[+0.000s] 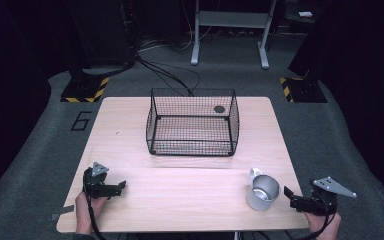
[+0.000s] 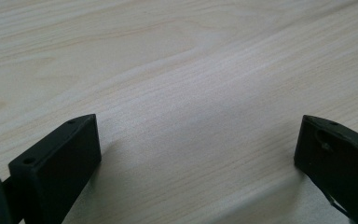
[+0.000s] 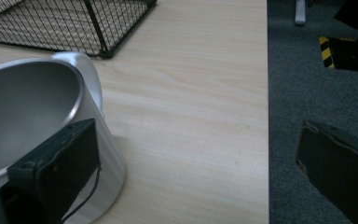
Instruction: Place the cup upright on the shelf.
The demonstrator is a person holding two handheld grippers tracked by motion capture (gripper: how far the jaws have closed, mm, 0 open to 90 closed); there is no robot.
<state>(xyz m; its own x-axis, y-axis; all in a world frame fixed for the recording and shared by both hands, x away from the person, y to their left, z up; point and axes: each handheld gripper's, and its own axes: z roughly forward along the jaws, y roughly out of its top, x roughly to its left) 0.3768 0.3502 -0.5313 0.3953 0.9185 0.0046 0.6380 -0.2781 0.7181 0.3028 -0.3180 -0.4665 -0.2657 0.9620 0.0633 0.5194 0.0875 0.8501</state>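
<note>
Steel mug [image 1: 263, 192] stands near the wire basket [image 1: 192, 121], both grippers [image 1: 120, 186] [image 1: 287, 193] wide beside it on the desk [image 1: 180, 200].

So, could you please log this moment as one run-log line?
left gripper: open, empty, low over table | right gripper: open, beside metal cup | wire basket: empty, upright

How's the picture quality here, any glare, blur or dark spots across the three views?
High view: the table is brightly lit while the surrounding floor falls off to near black; the basket is sharp enough to show its mesh. Left gripper view: soft shadows under both jaws, with a pale sheen on the wood between them. Right gripper view: the cup has soft highlights on its rim, and the near jaws look slightly blurred.
</note>
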